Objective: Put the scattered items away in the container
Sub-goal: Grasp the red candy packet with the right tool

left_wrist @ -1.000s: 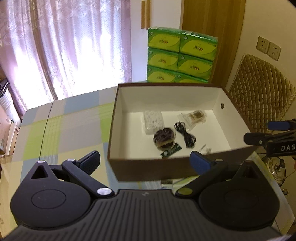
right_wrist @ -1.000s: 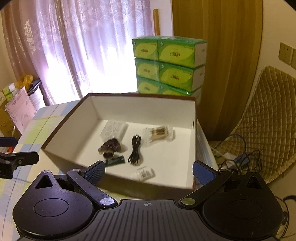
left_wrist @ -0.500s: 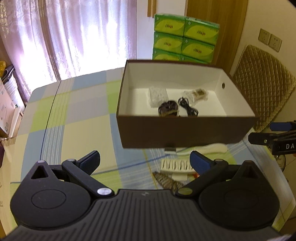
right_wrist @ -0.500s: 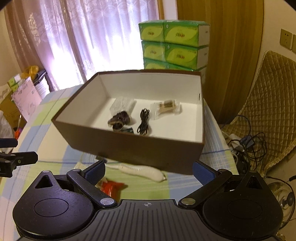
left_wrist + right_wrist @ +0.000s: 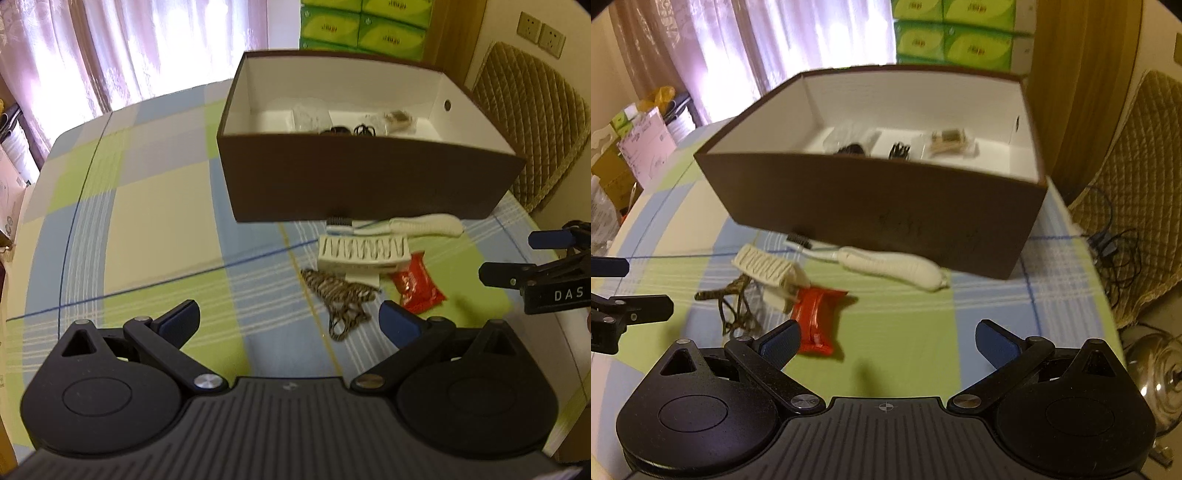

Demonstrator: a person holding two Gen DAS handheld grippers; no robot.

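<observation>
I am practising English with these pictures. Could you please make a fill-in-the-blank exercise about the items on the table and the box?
1. The snack packet lying on the tablecloth is ____ in colour.
2. The brown box is white on the ____.
3. Both the left gripper and the right gripper are ____ and hold nothing.
4. The white brush lies ____ the box, on the cloth.

Missing words: red; inside; open; outside

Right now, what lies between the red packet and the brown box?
In the right wrist view, a white-handled brush lies between the red packet and brown box.

Home: curtains (image 5: 110, 55), quilted chair (image 5: 532, 122) (checked tablecloth (image 5: 147, 221)).
</observation>
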